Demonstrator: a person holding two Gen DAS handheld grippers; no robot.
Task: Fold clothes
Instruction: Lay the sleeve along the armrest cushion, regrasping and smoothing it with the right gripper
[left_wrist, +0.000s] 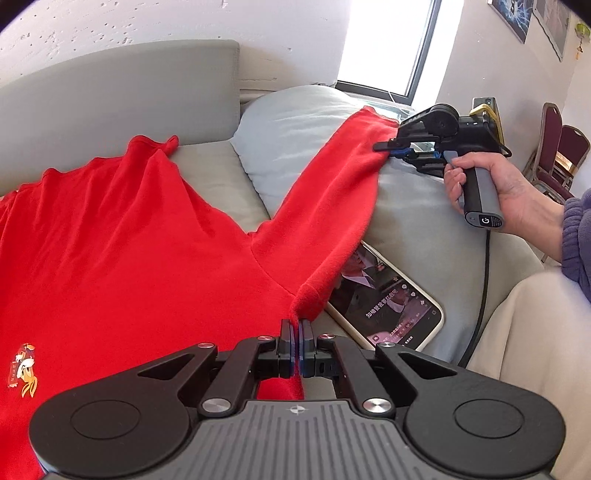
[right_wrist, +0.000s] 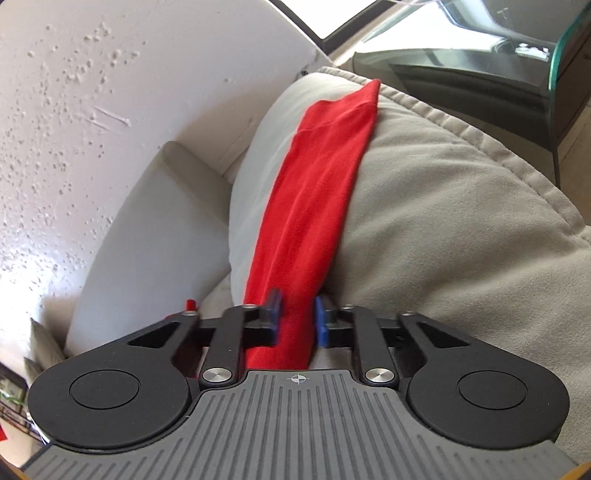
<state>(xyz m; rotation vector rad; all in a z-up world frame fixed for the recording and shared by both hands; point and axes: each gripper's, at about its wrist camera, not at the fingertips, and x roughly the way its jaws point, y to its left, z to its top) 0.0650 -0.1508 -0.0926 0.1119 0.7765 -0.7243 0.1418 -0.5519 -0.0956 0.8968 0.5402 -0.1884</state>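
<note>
Since the red top (left_wrist: 122, 236) is spread over the grey sofa (left_wrist: 122, 99) with one long sleeve (left_wrist: 332, 192) running up across a pale cushion (left_wrist: 295, 125), I'd say we're at the sleeve-folding step, nothing actually folded yet as far as I can judge. The left gripper (left_wrist: 296, 328) is clamped tight on the fabric right about where the sleeve meets the body, jaws pressed together with red cloth pinched between them. The right gripper (right_wrist: 297, 314) sits further up the sleeve; in its own view the jaws stand narrowly apart with the sleeve (right_wrist: 314, 192) passing between them, and whether the blue pads (right_wrist: 320, 321) are really biting the cloth I honestly can't tell, looks more like straddling than squeezing. Next move probably calls for that one to close properly, then swing the sleeve in over the chest while the left one pins the shoulder. Watch the phone (left_wrist: 391, 299), it's lying on the cushion with the sleeve edge draped partly over it, so a drag could take it along. Count-wise: one garment, one sleeve stretched out plus a second bunched by the backrest (left_wrist: 162, 142), two grippers, one phone, one hand (left_wrist: 495, 192) showing, and two chairs (left_wrist: 557, 147) by the wall.
</note>
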